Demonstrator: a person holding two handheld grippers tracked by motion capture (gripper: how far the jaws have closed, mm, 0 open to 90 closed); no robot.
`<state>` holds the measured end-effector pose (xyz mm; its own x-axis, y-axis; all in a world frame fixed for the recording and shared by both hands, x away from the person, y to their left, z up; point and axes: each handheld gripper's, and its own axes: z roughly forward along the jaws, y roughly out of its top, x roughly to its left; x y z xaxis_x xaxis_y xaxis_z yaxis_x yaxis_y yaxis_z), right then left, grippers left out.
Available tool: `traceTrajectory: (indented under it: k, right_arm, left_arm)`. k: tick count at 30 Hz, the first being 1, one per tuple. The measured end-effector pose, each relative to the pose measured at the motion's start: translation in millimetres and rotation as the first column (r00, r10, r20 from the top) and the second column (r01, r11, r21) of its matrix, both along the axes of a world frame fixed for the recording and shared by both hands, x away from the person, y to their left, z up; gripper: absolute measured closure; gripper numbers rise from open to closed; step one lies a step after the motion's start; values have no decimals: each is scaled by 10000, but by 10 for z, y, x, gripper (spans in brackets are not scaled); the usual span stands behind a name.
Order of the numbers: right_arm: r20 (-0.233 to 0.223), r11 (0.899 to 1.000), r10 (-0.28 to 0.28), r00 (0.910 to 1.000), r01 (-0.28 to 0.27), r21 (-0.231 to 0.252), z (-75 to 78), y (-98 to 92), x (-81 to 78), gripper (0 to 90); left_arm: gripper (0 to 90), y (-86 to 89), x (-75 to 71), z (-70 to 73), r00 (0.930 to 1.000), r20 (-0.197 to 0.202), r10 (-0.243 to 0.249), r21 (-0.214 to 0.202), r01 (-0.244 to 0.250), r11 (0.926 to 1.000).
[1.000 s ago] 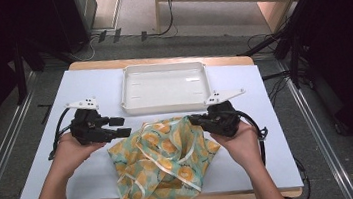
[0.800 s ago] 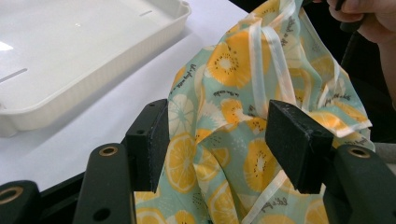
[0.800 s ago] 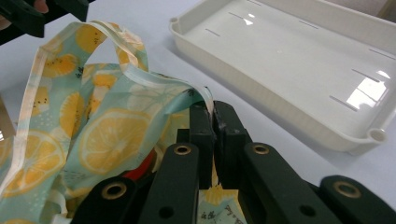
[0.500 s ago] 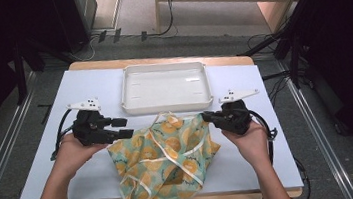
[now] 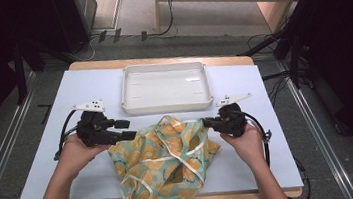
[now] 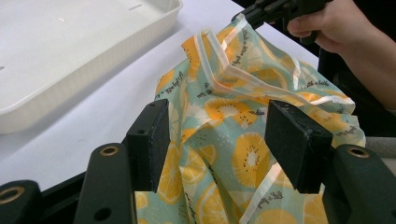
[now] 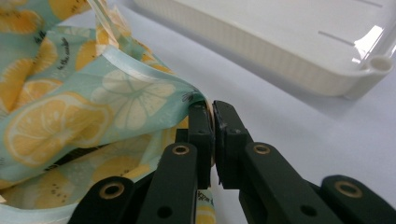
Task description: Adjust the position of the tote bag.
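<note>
My right claw is clenched on a trimmed edge of the lemon-print cloth, so that corner stays pinned while I spread it; my left claw stands released, its pads either side of the fabric without pressing. The cloth lies crumpled on the tabletop, its lower end hanging past the near edge; the white tray sits just beyond, and bare surface on both sides leaves room to pull outward.

1 cloth, 1 tray, 2 tools
</note>
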<state>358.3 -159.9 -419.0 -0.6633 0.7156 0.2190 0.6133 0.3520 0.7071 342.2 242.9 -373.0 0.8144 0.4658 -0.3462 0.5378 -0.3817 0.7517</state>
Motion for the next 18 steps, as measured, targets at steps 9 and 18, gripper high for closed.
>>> traceTrajectory:
  k: [9,18]
  right_arm:
    - [-177,10000,29,9998,-29,-24,-45,-3,15,773]
    - [486,9997,-110,9988,98,246,318,-100,-139,670]
  left_arm:
    - [408,-19,6,-31,10000,-59,-55,15,55,10000]
    - [408,-10,1,-21,10000,-35,-40,-62,40,10000]
